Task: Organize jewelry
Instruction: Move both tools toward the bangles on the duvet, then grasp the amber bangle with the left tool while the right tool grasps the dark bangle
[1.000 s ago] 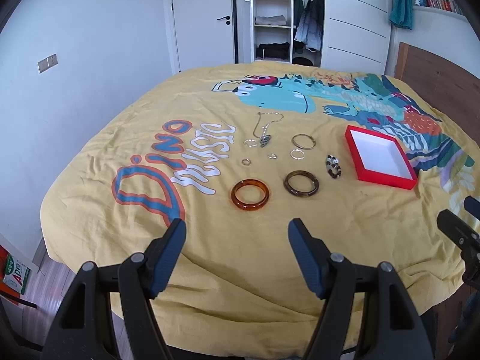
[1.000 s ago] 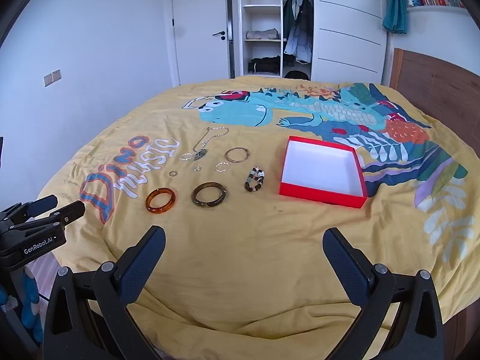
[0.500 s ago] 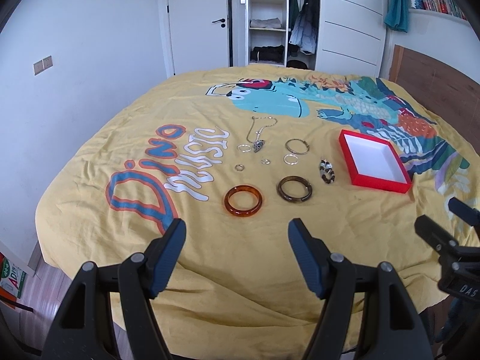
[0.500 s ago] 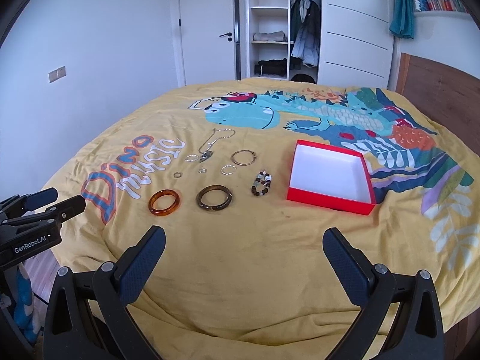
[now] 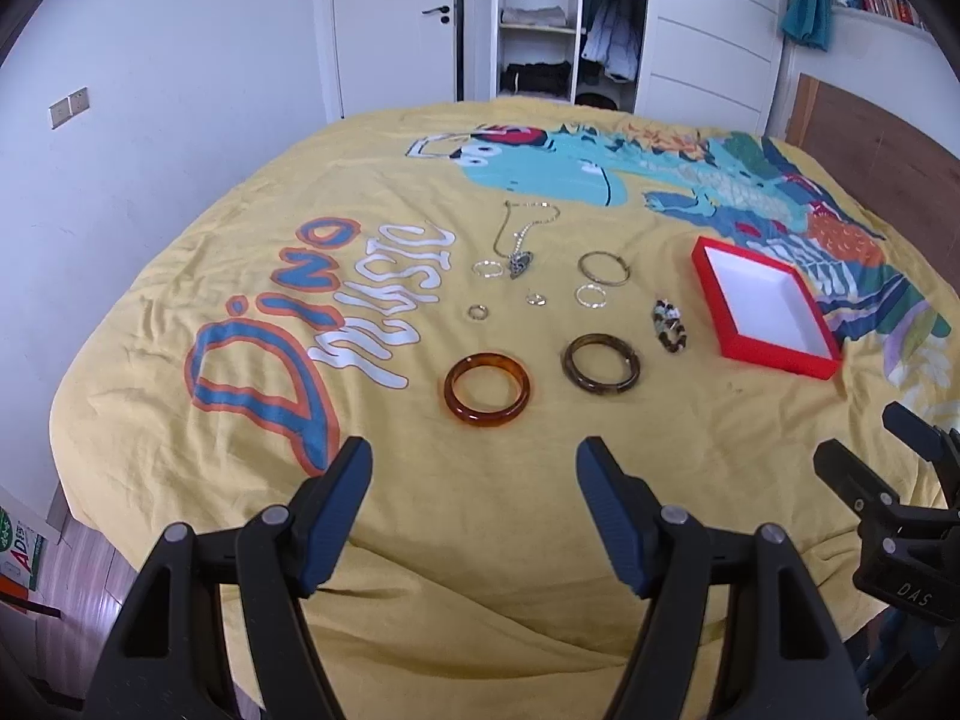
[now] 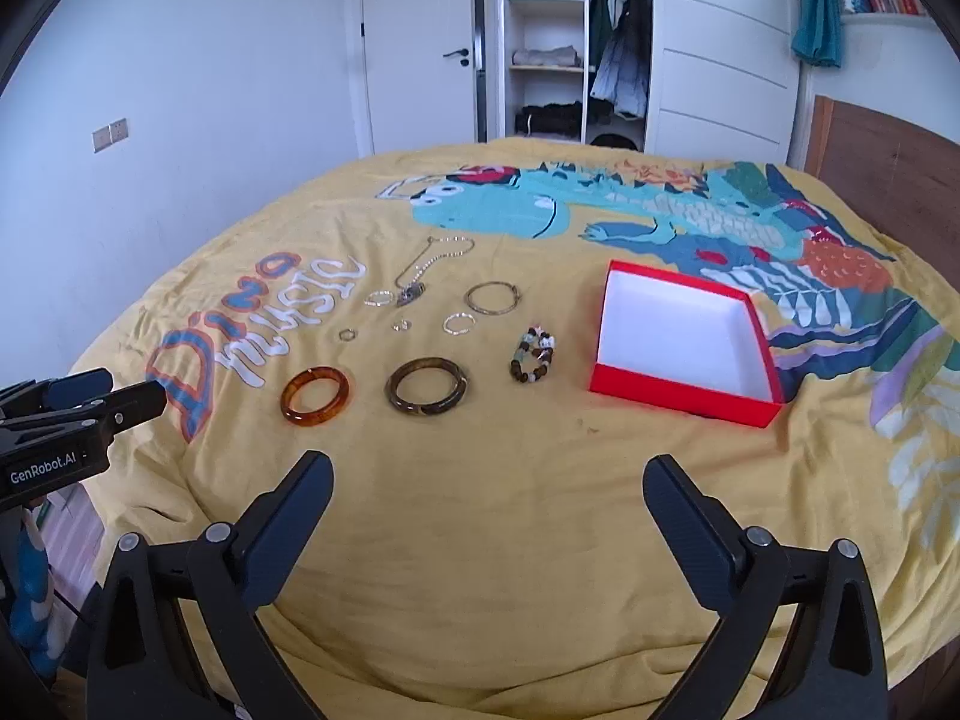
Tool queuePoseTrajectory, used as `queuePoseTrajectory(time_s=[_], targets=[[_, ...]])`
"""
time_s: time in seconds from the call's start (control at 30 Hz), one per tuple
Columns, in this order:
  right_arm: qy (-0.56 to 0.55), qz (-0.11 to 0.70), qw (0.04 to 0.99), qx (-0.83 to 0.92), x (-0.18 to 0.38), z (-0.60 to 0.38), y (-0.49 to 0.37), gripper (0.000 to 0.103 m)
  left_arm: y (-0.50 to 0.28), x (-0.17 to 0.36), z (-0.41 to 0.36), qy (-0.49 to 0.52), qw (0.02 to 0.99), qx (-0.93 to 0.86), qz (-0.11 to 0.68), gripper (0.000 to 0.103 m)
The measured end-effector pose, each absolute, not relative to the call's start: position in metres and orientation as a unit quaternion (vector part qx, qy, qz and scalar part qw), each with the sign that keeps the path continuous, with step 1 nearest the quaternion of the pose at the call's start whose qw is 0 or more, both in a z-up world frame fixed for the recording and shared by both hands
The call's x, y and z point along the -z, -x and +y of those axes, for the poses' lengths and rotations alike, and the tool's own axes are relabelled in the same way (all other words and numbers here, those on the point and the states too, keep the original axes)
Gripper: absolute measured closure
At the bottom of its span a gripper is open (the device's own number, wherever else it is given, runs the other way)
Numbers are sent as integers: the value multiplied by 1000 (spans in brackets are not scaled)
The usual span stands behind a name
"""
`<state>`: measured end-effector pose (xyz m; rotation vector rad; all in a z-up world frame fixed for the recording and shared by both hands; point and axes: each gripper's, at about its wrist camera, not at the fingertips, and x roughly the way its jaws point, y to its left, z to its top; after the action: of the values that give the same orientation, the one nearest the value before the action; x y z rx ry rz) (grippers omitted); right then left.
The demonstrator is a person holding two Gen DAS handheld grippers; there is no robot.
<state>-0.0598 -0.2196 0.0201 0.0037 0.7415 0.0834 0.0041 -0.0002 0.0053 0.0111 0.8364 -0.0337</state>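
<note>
Jewelry lies spread on a yellow bedspread (image 5: 420, 510). An amber bangle (image 5: 486, 389) (image 6: 315, 395) sits nearest, with a dark brown bangle (image 5: 600, 361) (image 6: 426, 386) to its right and a beaded bracelet (image 5: 669, 325) (image 6: 533, 354) beyond that. Farther back lie a chain necklace (image 5: 519, 234) (image 6: 429, 267), a thin metal bangle (image 5: 604, 267) (image 6: 492, 298) and several small rings (image 5: 591, 296). An open red box (image 5: 762, 312) (image 6: 684, 342) with a white inside stands to the right. My left gripper (image 5: 474, 480) hangs open short of the amber bangle. My right gripper (image 6: 487, 495) is open too, holding nothing.
The bed's near edge drops to a wooden floor (image 5: 78, 564) at lower left. A wooden headboard (image 6: 888, 156) rises at the right. Behind the bed are a white door (image 5: 396, 24) and an open wardrobe (image 5: 570, 18) with clothes.
Both grippers have drifted forward and slightly lower toward the bed, so the jewelry and box look a little nearer. Neither gripper's opening has changed; nothing was taken hold of.
</note>
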Motion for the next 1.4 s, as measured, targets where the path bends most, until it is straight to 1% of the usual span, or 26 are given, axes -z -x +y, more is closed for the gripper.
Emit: queuePoseTrajectory(time_s=[0.07,0.33,0.57,0.73,0.97,1.07,1.17,1.23,1.3,1.4], targets=[[-1,369,929,-42,-15,-220,54,4,-10,-1,-1,-6,912,18,411,34],[-9,395,917,-52,6,-222,32,16,-36,19,-7,-17,899,18,438,34],[-22,423,903,-71,26,-220,7,22,-60,36,-11,-23,889,15,457,34],[-29,437,895,-86,37,-219,-12,29,-79,50,-10,-22,881,17,472,34],[-50,458,882,-97,57,-222,-44,34,-102,67,9,0,876,-8,483,34],[-60,465,877,-106,66,-220,-60,38,-115,73,18,9,874,-18,486,34],[-68,472,871,-117,74,-217,-76,45,-130,82,22,12,870,-19,492,34],[-73,476,868,-125,79,-213,-87,53,-141,89,21,12,867,-18,498,34],[-82,481,863,-132,85,-210,-101,58,-150,96,20,10,865,-18,502,35],[-90,491,855,-138,96,-207,-120,62,-162,111,20,11,857,-22,515,35]])
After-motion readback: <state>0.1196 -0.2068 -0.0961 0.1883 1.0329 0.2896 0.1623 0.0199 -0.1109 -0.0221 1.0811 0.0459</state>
